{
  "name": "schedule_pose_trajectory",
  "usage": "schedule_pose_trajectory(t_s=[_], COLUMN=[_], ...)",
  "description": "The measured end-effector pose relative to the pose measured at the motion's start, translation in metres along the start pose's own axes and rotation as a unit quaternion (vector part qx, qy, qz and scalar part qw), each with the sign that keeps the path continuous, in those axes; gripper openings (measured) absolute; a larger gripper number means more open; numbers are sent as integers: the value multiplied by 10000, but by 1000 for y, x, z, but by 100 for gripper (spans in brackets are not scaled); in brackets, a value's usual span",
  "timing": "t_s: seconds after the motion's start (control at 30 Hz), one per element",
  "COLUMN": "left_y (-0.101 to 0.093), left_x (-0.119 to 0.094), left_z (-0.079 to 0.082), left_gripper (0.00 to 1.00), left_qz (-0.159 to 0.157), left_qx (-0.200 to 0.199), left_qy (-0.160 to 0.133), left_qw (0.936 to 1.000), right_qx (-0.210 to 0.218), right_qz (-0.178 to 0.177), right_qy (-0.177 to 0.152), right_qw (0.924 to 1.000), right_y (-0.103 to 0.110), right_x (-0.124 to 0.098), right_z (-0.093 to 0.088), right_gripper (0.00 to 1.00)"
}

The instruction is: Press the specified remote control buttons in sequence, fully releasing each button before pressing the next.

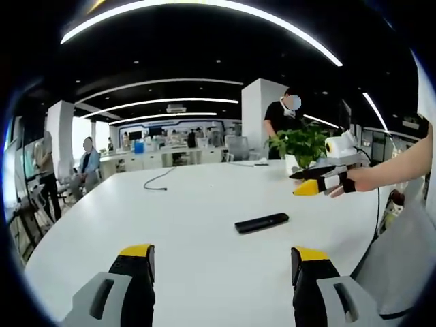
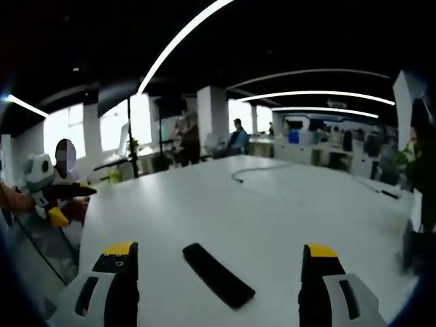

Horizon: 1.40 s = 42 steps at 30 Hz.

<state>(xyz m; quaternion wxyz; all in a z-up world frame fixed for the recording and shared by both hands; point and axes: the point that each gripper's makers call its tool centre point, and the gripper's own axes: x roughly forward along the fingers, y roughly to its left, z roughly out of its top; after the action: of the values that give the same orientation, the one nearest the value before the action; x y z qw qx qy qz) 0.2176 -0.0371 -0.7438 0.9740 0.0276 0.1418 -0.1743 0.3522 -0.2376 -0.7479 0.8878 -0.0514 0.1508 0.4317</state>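
A black remote control (image 1: 261, 223) lies flat on the white table (image 1: 191, 204), and both grippers hover above the table, clear of it. My left gripper (image 1: 221, 262) is open; the remote lies ahead of its jaws, a little to the right. The right gripper (image 1: 315, 181) comes in from the right, held by a hand, with its fingers apart. In the right gripper view the remote (image 2: 218, 274) lies slanted, close ahead between the wide-open jaws of my right gripper (image 2: 219, 250). The left gripper (image 2: 65, 204) is at the far left, off the table's edge.
A potted green plant (image 1: 303, 143) stands at the table's far right. A dark cable (image 1: 160, 178) trails across the far part of the table. Several people sit or stand in the office behind. The table edge (image 2: 85, 225) runs close by on the left.
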Motion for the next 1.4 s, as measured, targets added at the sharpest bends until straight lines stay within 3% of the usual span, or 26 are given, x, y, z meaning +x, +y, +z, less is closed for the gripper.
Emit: schedule_pose_trajectory(t_s=[0.27,0.57,1.4], left_y=[-5,-7,-6], left_x=[-1,-1,0], left_z=[4,5,1], left_gripper=[85,85,85], left_qz=[-107,-139,-156], left_qx=[12,46,73], left_qy=[-101,-121,-49], left_qw=[9999,9998,9998], right_qx=[-149,-272,101], right_qz=[-185,-351,-737], right_qy=[-153,-199,-568], right_qw=[9996,9988,9956], right_y=[10,20,30], right_x=[-22,-43,-84], right_z=[13,15,24], right_gripper=[99,99,99])
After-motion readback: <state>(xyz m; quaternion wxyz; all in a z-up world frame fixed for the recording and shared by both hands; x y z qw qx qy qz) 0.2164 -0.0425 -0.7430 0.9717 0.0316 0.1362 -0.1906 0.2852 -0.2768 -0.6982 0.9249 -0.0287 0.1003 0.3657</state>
